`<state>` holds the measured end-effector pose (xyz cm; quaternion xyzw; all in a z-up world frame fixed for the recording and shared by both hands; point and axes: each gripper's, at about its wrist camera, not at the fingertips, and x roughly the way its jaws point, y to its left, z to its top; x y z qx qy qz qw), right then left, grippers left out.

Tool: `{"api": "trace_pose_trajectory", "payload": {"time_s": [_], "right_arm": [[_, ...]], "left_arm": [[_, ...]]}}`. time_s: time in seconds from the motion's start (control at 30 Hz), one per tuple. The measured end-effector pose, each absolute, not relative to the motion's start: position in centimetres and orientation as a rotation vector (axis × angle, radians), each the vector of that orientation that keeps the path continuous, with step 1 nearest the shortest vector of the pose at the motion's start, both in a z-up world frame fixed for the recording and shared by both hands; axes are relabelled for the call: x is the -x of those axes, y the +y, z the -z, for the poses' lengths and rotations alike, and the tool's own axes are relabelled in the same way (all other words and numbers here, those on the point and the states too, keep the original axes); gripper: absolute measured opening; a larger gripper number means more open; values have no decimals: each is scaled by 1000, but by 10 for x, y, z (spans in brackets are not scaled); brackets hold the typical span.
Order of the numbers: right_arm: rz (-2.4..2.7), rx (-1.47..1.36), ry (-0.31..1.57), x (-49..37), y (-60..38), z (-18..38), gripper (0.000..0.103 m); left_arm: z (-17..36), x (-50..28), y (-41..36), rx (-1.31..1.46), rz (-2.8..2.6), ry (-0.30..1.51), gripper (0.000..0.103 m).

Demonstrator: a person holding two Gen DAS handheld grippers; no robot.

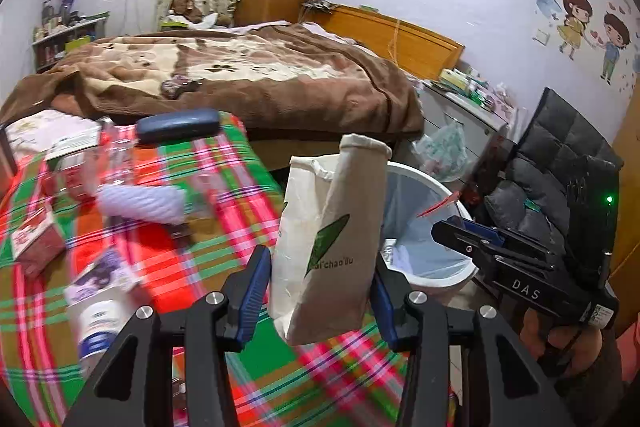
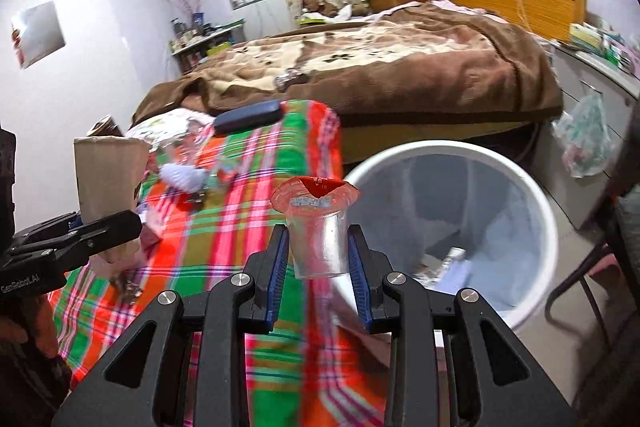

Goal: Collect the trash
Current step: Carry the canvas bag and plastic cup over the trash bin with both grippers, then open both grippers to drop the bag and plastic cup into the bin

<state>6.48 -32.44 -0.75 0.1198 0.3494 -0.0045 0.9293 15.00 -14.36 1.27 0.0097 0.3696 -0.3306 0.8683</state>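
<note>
The left claw [image 1: 320, 291] grips an upright paper bag [image 1: 328, 239] above the edge of a plaid-covered worktop [image 1: 208, 227]. The right claw [image 2: 318, 255] grips a clear plastic cup [image 2: 318, 239] with a red torn lid, just beside a white trash bin [image 2: 532, 195] on the floor.

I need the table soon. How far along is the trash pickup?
Done: some scraps already lie in the white bin. In hand: the left tool grips a paper bag, and the right tool grips a clear plastic cup, neither dropped yet. Left: a bottle, small cartons and wrappers remain on the plaid cloth.
</note>
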Motion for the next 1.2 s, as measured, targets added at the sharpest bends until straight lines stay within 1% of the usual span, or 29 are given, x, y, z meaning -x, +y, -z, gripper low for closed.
{"api": "trace_pose_trajectory", "payload": {"time_s": [0.57,0.93,1.07,1.1,1.13,1.17,1.2], "right_arm": [[138,-283,779,-71,-396,34,31],[204,-227,852,-81,-408,50,31],[218,-215,870,-81,-412,52,31],[222,-212,871,-80,-412,52,33],[225,-209,875,-80,-411,52,40],[224,-211,877,-79,-411,52,45],[222,-215,874,-78,-411,52,57]], "left_arm": [[11,-170,-268,-96,829,855,48],[36,-186,-310,-123,864,938,48],[40,-191,-311,-107,856,956,53],[41,-190,-311,-123,842,953,59],[41,-190,-310,-130,838,948,62],[40,-189,-309,-130,844,948,62],[40,-189,-308,-124,853,949,62]]}}
